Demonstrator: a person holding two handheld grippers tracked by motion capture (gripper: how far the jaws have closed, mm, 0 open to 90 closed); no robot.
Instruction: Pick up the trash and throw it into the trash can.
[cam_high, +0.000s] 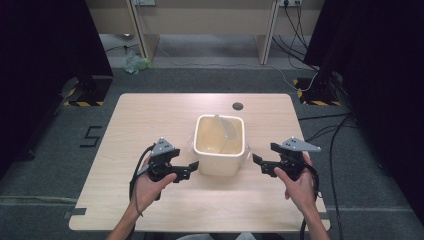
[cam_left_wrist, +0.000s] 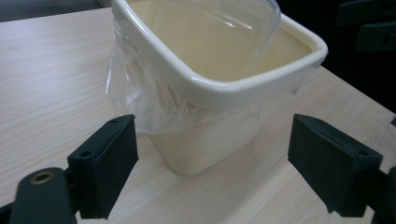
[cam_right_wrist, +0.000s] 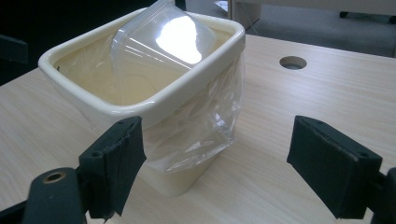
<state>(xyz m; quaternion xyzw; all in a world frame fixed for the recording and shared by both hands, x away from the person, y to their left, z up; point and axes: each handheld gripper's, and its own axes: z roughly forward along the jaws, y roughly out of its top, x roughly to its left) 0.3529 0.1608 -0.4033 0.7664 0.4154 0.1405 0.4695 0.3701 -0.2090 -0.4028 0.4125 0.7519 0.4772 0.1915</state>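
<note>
Flanking a glossy cream rectangular bin (cam_high: 219, 150), crinkled clear liner (cam_right_wrist: 205, 121) overhanging.

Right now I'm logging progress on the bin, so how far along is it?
Done: the cream bin has a clear bag in it, its edge folded over the rim, and a clear plastic container lies tilted inside. In hand: nothing; the left gripper and right gripper flank the bin, both open. Left: probably grasping the bag's loose overhang.
</note>
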